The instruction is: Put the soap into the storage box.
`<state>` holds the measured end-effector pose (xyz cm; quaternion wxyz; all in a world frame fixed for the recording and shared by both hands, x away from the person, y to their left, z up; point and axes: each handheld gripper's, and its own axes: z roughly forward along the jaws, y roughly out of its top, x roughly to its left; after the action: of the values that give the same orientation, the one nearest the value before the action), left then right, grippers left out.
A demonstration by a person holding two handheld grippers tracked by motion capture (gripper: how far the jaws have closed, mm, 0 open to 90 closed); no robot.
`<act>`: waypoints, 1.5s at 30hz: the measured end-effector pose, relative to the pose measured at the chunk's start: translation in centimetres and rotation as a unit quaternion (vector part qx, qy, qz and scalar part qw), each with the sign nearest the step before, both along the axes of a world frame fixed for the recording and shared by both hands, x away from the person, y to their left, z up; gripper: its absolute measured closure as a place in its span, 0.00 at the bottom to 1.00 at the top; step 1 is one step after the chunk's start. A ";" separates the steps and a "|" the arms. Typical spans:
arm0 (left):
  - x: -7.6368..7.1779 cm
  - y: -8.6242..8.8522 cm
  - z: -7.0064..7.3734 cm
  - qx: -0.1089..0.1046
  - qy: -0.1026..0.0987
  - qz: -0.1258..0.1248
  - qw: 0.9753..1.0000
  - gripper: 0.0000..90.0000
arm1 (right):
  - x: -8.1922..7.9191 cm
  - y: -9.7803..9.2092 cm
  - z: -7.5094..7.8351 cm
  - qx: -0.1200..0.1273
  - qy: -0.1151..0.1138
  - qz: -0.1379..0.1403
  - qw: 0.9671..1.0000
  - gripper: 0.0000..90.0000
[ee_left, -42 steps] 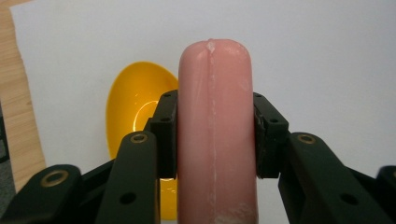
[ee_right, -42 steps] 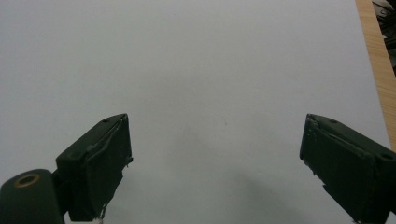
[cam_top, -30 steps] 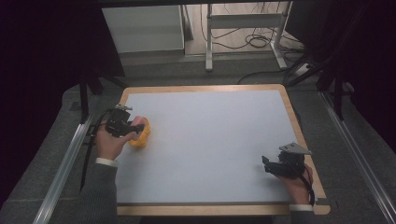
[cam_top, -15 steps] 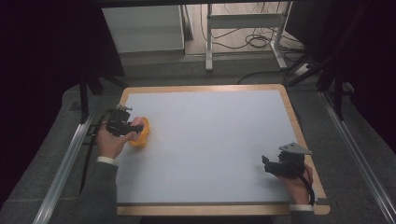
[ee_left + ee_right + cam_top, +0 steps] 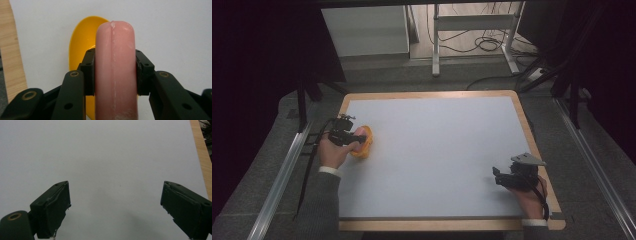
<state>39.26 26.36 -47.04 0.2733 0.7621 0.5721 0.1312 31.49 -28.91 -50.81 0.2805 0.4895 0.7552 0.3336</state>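
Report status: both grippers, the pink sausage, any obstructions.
Left gripper shut on pink sausage, above yellow dish. Right gripper open, nothing between jaws. White board ahead bare.

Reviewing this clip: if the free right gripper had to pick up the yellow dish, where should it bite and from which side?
Probably the yellow dish's thin raised rim on its exposed far edge, coming across the white table from the right. The left gripper holds the pink sausage over the near part; the right gripper is open.

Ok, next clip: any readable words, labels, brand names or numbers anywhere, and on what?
None: no readable text on the pink sausage-shaped piece, the yellow plastic dish, the white wood-edged board, the left gripper or the right gripper.
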 end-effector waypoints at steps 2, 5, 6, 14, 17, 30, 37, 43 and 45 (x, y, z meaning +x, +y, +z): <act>0.1 0.0 -0.2 0.001 0.002 0.001 1.000 0.67 | 0.0 0.0 0.0 0.000 0.002 -0.001 1.000 0.10; 0.1 0.1 -0.5 0.002 0.004 0.001 1.000 0.67 | 0.0 0.0 -0.1 -0.001 0.002 -0.001 1.000 0.10; 0.1 0.1 -0.6 0.002 0.006 0.003 1.000 0.67 | 0.0 0.0 0.0 -0.001 0.001 -0.001 1.000 0.10; 0.2 -0.2 -1.1 0.009 0.011 0.005 1.000 0.67 | 0.0 0.0 -0.1 -0.001 0.000 -0.001 1.000 0.10; 0.3 -0.3 -1.3 0.010 0.010 0.004 1.000 0.67 | 0.0 0.0 -0.1 -0.001 0.001 -0.001 1.000 0.10; -1.7 -0.1 1.8 -0.009 -0.067 0.008 0.998 0.39 | 0.0 0.1 0.1 0.000 -0.001 -0.001 1.000 0.10; -4.1 -1.9 2.4 -0.033 -0.086 -0.036 0.995 0.36 | -0.1 0.2 0.0 -0.002 -0.004 0.001 1.000 0.10; -5.6 -2.5 2.1 -0.053 -0.097 -0.043 0.993 0.34 | -0.1 0.2 0.2 0.000 -0.007 -0.001 1.000 0.10; -5.8 -2.6 1.9 -0.056 -0.096 -0.048 0.993 0.32 | -0.1 0.2 0.2 0.001 -0.007 -0.001 1.000 0.10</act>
<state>33.43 23.71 -45.11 0.3752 0.7560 0.5126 0.1579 31.37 -28.74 -50.62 0.2857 0.4882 0.7525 0.3372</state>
